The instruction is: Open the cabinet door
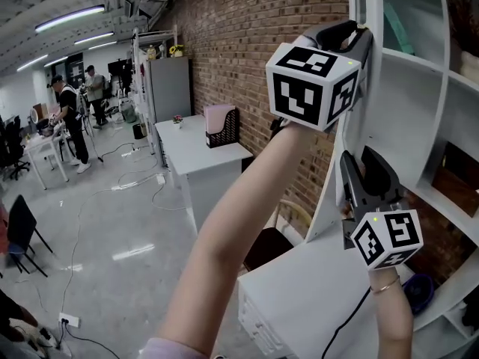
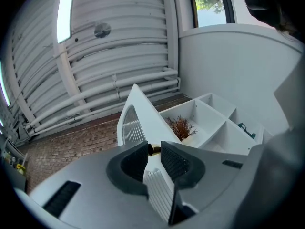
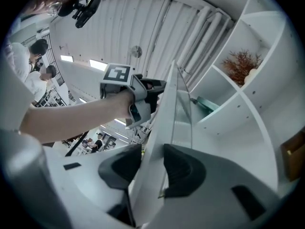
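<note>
Gripping the free edge of the cabinet door [image 1: 333,182], the left tool [image 1: 362,32] sits high on the panel. Its jaws are set narrow, with the pads bearing on the edge from both sides and a small brass knob [image 2: 154,150] at their tips. The right tool [image 1: 364,159] is lower on the same edge, below the left one. Its jaws stand wide, one on each side of the door, and do not clamp it. The door stands open, away from the white cabinet [image 1: 419,66] at the right of the scene (the head view shows it almost edge-on). Its ribbed glass panel [image 3: 183,113] faces the open compartments. A dried reddish plant [image 3: 240,63] sits in one upper compartment. A brick wall [image 1: 254,43] runs to the left of the cabinet. Far left along that wall, a white worktop [image 1: 198,155] carries a pink file holder [image 1: 219,122].
</note>
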{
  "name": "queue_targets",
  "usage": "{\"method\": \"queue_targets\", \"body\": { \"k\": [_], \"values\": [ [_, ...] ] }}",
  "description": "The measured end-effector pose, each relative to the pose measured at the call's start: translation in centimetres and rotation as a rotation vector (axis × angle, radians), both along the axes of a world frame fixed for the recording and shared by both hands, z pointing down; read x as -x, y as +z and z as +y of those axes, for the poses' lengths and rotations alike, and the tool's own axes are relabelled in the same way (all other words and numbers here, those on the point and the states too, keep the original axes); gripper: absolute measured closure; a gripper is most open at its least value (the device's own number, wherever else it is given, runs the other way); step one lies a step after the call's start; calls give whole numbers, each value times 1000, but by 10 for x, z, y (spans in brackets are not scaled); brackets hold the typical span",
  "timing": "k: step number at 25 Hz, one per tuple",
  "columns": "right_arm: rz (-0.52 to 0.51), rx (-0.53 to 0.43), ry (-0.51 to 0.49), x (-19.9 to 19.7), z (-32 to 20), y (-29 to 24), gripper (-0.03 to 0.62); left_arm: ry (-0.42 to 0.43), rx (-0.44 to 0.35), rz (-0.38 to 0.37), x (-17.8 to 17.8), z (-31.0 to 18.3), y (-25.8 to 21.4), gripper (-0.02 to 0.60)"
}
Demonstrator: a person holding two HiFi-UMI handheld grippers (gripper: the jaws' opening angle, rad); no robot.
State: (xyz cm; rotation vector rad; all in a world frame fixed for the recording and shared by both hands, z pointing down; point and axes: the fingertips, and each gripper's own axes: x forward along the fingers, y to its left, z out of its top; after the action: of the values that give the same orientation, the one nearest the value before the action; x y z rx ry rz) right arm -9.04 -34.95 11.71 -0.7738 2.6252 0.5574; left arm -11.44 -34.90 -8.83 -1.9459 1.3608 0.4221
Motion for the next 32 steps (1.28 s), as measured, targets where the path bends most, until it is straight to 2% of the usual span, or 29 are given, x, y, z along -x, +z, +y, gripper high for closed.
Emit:
{"method": "queue_targets", "body": {
  "k": [12, 23, 32],
  "values": [
    [20, -14, -4, 42, 12, 2, 436, -20, 18, 33, 45, 9, 2, 509],
    [2, -24, 16, 66, 17, 3, 433, -49, 14, 31, 70, 24, 3, 531],
    [4, -22, 16, 102, 16, 2, 434, -92, 46, 51, 117, 30, 20, 531]
  ]
}}
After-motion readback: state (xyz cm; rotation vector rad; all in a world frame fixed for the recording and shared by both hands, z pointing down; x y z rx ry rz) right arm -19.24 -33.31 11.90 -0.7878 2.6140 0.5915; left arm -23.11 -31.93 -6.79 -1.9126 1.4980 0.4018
